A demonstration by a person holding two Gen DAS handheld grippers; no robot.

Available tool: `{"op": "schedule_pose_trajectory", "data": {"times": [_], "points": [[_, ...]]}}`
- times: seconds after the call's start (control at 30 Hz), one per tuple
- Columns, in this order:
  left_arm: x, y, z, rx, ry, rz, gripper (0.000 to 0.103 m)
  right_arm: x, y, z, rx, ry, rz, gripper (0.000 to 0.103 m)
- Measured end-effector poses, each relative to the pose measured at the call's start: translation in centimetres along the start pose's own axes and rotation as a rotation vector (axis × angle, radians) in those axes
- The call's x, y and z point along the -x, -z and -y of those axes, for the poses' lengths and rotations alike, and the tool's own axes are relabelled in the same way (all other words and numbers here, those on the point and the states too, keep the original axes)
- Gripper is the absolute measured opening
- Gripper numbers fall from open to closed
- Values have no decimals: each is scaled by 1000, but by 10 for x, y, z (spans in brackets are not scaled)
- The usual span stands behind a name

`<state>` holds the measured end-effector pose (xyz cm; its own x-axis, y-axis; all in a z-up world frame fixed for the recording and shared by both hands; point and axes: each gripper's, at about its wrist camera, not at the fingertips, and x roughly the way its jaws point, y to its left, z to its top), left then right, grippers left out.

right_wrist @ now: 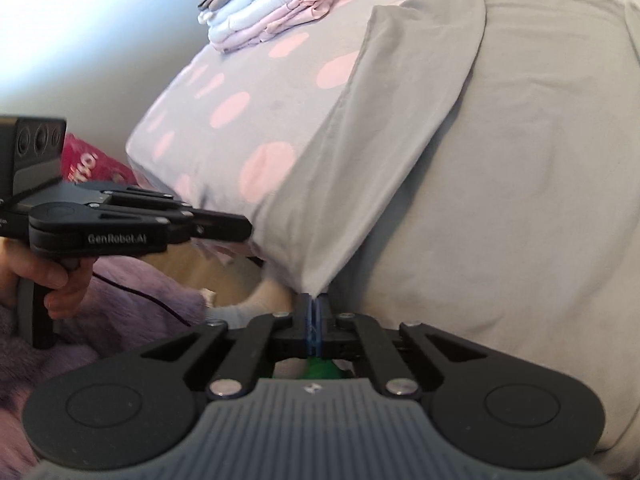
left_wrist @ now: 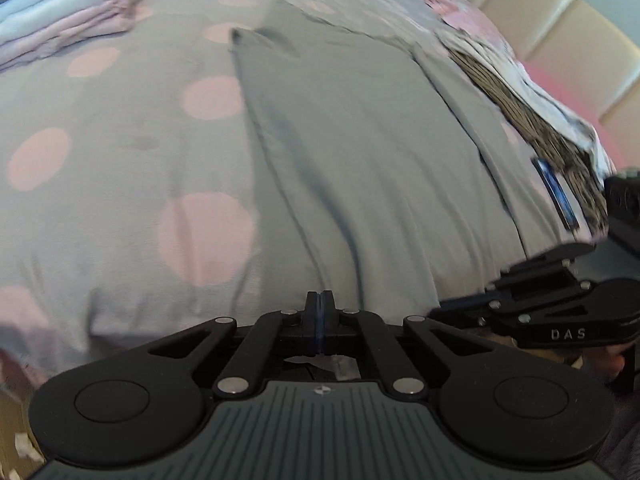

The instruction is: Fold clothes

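A plain grey cotton garment lies spread on the bed, over a grey bedsheet with pink polka dots, running from the near edge away toward the far side. One long side panel of it is turned over onto the body, which reads as a lengthwise fold under way or just laid. In the right wrist view the right gripper has its fingers pressed together on the near corner of that turned panel — the cloth rises to a taut point at the tips, so the pinch is what keeps the flap lifted and straight. The left gripper also shows its fingers closed flat against each other at the near hem; whether cloth is caught between them I cannot tell, as the tips sit right at the fabric's edge. Holding both near corners would keep the hem level for the fold. A stack of folded white and pale pink clothes sits at the far left, well apart — likely the finished pile. A heap of striped and white laundry lies along the right.
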<state>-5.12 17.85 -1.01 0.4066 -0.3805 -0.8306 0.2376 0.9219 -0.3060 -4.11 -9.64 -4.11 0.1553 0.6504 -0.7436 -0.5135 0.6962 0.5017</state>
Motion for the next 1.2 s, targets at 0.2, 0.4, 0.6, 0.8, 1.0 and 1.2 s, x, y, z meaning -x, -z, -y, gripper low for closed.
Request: {"op": "schedule_pose_trajectory", "data": {"times": [0.2, 0.4, 0.6, 0.8, 1.0, 1.2], "points": [[-19, 1, 7, -27, 23, -29, 0, -2, -1, -1, -3, 45, -28, 2], [-32, 3, 13, -45, 18, -57, 12, -6, -1, 2, -3, 63, -35, 2], [-45, 5, 18, -62, 11, -82, 17, -9, 0, 11, -28, 85, -51, 4], [-38, 5, 17, -54, 34, -83, 1, -12, 0, 13, -47, 71, -57, 2], [1, 0, -1, 21, 5, -32, 1, -12, -2, 4, -69, -9, -57, 2], [-17, 0, -10, 53, -20, -93, 1, -30, -2, -2, -48, 17, -109, 2]]}}
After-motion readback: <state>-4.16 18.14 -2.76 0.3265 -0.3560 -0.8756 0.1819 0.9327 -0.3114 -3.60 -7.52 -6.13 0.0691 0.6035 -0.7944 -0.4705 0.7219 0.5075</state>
